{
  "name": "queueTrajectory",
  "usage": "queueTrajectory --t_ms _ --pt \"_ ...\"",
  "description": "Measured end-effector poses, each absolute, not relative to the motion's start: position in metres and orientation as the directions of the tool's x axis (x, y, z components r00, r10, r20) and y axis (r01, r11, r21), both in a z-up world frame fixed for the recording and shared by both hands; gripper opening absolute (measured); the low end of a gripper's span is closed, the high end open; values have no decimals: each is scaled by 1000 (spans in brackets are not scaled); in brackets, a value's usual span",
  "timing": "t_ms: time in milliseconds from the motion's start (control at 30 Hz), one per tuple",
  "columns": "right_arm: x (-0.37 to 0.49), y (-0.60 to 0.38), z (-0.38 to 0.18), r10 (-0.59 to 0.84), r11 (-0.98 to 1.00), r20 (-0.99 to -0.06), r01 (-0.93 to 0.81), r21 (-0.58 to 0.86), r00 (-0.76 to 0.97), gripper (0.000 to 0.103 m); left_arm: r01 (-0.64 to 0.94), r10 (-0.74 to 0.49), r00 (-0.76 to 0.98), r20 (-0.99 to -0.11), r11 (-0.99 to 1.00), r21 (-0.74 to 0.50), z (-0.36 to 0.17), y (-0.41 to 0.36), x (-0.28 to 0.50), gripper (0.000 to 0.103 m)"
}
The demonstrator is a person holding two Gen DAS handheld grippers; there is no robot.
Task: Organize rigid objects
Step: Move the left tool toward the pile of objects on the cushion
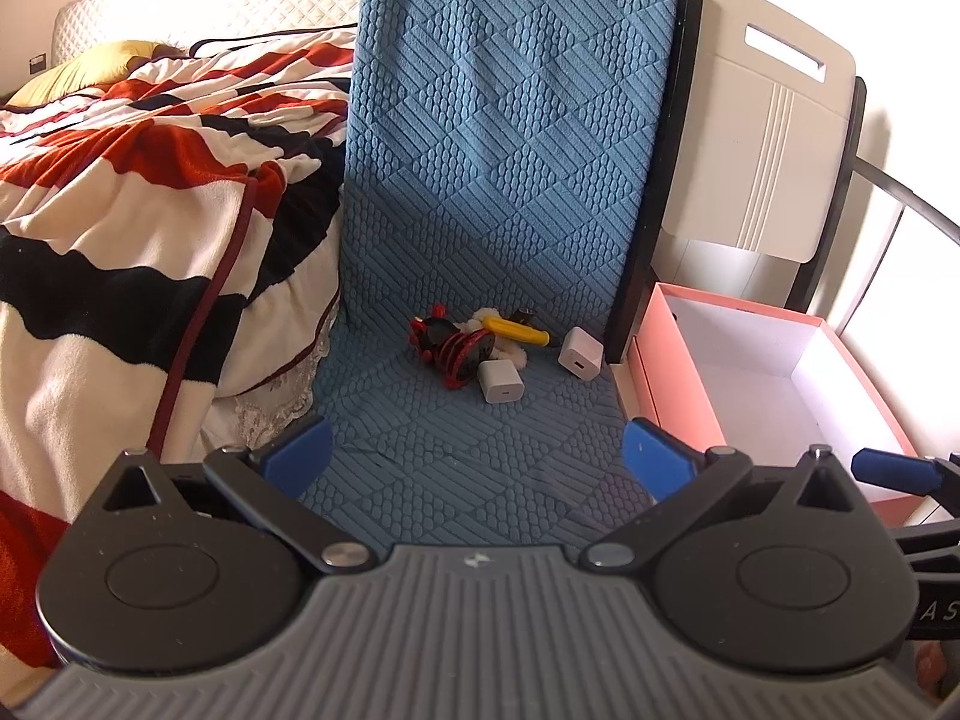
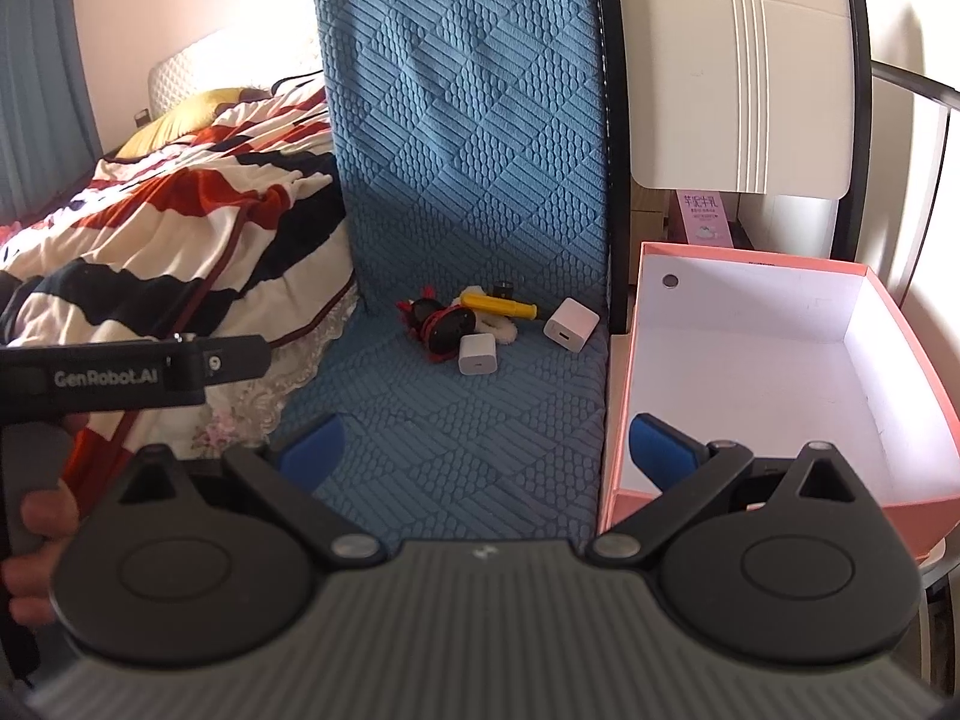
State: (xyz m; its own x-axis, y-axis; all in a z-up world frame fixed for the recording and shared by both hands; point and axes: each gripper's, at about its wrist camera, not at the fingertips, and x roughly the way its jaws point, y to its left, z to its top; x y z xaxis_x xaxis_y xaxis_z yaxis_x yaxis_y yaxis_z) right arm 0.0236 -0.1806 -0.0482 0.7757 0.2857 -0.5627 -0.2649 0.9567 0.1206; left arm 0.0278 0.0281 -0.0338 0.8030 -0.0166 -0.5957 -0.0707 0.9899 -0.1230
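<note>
Left wrist view: the left gripper [image 1: 477, 450] hangs released and empty over the chair seat [image 1: 468, 420], facing two white chargers [image 1: 501, 383] and toys piled at the chair's back.

Right wrist view: the right gripper [image 2: 486, 447] is likewise spread and empty; the pink box [image 2: 624, 372] sits just right of the chair, likely to receive them.

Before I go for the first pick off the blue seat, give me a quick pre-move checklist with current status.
1. Left gripper open, holding nothing: ok.
2. Right gripper open, holding nothing: ok.
3. Pink box open, beside the seat: ok.
4. White charger cube apart from the pile, free to grip: ok.
5. Second white charger touching the red-and-black toy: not ok.
6. Yellow tool free of the fluffy item: cannot tell.
</note>
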Motion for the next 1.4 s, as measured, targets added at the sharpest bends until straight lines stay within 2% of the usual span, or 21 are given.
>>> queueTrajectory --t_ms 533,900,1400 --pt "21 -185 -46 304 952 -568 -249 176 765 103 -96 -7 794 -608 986 -138 -37 31 22 103" --pt "20 -191 -43 308 951 -576 -260 168 757 103 -129 16 813 -583 980 -154 -29 29 8 103" --pt "41 -189 -65 304 953 -599 -246 178 741 103 -166 39 809 -586 973 -163 -43 43 16 103"
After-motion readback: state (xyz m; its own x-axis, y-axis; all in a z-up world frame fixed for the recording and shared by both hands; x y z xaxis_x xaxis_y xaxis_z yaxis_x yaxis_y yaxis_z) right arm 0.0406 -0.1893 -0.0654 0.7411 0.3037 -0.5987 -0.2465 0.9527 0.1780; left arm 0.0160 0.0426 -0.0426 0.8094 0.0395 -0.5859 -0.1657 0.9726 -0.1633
